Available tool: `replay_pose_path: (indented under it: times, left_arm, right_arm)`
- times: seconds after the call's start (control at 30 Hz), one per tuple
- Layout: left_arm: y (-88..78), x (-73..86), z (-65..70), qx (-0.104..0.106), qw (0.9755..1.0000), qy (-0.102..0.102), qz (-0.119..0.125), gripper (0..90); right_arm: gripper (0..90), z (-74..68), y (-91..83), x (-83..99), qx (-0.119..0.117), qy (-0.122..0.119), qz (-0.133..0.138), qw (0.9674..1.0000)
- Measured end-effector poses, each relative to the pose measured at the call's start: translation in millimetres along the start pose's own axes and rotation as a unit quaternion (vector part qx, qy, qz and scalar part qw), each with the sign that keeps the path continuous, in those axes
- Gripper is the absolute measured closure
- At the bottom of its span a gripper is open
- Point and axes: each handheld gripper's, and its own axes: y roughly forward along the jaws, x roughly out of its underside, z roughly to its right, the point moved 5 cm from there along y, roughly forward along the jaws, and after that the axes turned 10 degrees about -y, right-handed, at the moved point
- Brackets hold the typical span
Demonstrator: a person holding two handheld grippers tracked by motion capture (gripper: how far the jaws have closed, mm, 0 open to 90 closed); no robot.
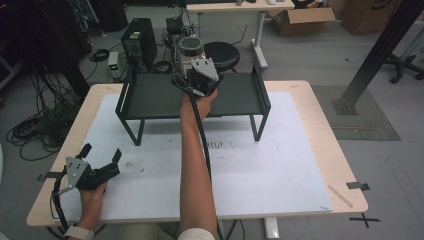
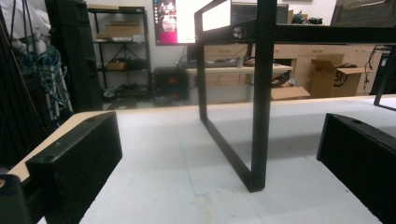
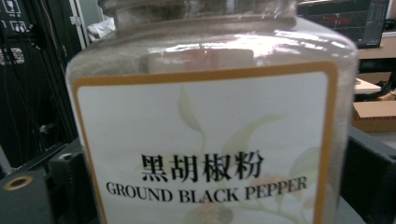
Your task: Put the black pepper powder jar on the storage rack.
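- Nearest the camera in the high view, the left gripper [image 1: 102, 160] rests at the near left corner of the white mat [image 1: 280, 175], jaws spread and empty, well apart from the work.
- Far across the table, the right gripper [image 1: 197, 65] reaches over the black metal shelf rack [image 1: 150, 95] to a clear glass jar with a black lid [image 1: 190, 48], labelled ground black pepper [image 3: 210, 140].
- That jar stands upright at the rack's far edge, straight ahead of the right gripper, its long axis vertical.
- Right jaws flank the jar on both sides but appear let go, not pressing.
- Inside the jar, grey powder shows dimly through the glass; its level cannot be told.
- Only the right hand is near enough to act on the jar.
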Motion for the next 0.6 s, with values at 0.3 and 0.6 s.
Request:
replay_pose_path:
  times: [0.3, 0.6]
  left_arm:
    - [0.0, 0.0, 0.0, 0.000, 1.0000, 0.000, 0.000, 0.5]
    - [0.1, 0.1, 0.1, 0.000, 1.0000, 0.001, -0.001, 0.5]
  right_arm:
    - [0.0, 0.5, -7.2, -4.5, -0.013, -0.006, -0.002, 0.9999]
    - [0.0, 0.1, -21.7, -14.8, -0.017, -0.021, 0.006, 0.9996]
